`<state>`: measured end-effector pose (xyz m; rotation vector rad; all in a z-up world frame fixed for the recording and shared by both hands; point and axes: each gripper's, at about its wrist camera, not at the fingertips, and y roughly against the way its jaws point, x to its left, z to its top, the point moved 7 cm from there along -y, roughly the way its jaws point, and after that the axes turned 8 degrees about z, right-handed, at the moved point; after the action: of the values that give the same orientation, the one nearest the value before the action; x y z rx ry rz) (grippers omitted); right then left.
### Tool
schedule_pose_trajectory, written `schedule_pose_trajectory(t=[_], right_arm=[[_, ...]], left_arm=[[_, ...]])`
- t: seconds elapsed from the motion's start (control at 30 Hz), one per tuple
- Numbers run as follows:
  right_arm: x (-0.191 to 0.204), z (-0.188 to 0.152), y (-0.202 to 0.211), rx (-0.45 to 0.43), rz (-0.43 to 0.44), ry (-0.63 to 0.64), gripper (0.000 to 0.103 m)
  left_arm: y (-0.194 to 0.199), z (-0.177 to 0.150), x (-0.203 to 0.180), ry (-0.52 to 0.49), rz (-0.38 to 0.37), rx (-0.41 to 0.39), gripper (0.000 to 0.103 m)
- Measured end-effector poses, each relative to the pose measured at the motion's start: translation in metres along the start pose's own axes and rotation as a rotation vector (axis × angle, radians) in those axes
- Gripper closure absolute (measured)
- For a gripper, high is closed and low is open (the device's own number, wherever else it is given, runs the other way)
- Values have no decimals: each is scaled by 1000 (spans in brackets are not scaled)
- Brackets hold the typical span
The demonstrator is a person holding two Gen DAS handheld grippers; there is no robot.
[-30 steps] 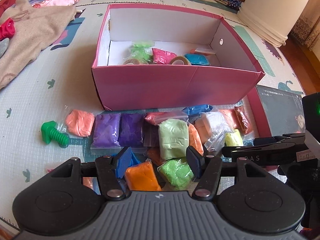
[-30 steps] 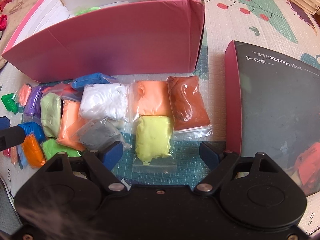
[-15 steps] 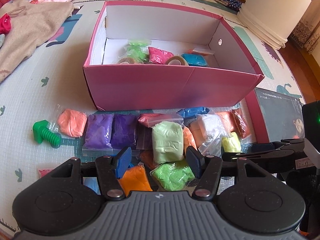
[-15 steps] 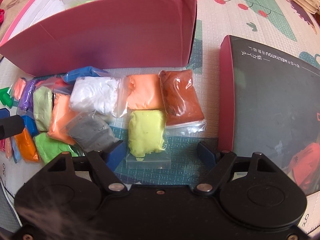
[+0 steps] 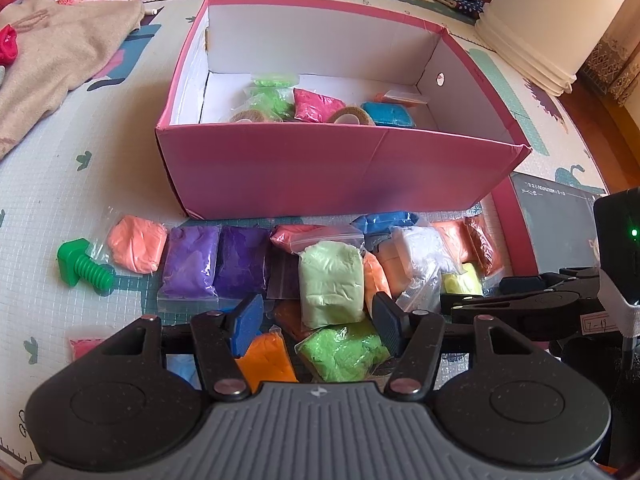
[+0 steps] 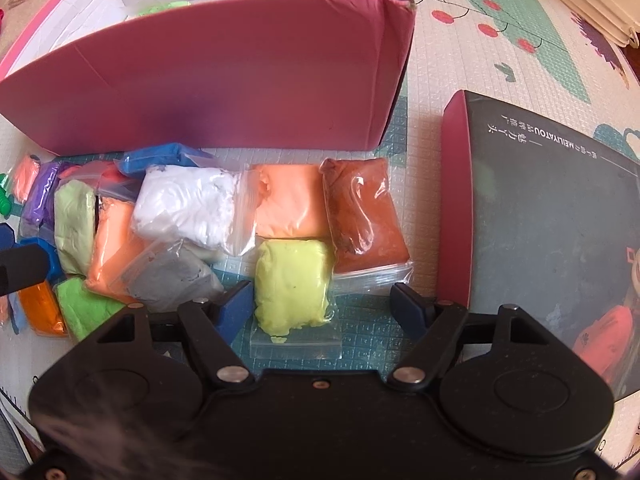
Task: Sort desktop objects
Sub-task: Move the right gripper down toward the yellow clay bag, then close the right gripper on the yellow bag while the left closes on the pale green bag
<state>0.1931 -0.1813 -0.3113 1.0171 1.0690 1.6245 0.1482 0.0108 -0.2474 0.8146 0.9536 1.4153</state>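
Several clay bags lie on the play mat in front of the pink box [image 5: 320, 172]. My right gripper [image 6: 322, 308] points down over a yellow bag [image 6: 292, 284]. Its jaws are closing with the bag between them: the left pad is almost at the bag, the right pad stands clear. My left gripper [image 5: 318, 322] hangs open above a pale green bag [image 5: 330, 284], a bright green bag [image 5: 344, 352] and an orange bag [image 5: 266, 360], gripping none. Inside the box lie green, pink and blue bags and tape rolls.
A green toy bolt [image 5: 82, 264] and two purple bags [image 5: 190, 264] lie at the left. White [image 6: 184, 204], grey [image 6: 168, 276] and rust-brown [image 6: 364, 216] bags crowd the yellow one. The dark box lid [image 6: 552, 220] lies right; a beige cloth [image 5: 52, 68] lies far left.
The right jaws have drawn closer together around the yellow bag. The left jaws keep the same width, and no bag has moved.
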Motion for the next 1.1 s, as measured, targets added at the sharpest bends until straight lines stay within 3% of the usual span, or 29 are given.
schedule_pose_trajectory(t=[0.07, 0.2, 0.23, 1.1], right_arm=[[-1, 0, 1, -5, -4, -1, 35], [3, 1, 5, -12, 1, 15, 61], [4, 1, 5, -9, 3, 17, 63], [13, -26, 43, 27, 53, 6, 67]], left_arm=[[-1, 1, -1, 2, -1, 0, 44], [-2, 2, -2, 6, 1, -2, 44], [-3, 2, -2, 8, 1, -2, 44], [-3, 7, -10, 7, 9, -9, 44]])
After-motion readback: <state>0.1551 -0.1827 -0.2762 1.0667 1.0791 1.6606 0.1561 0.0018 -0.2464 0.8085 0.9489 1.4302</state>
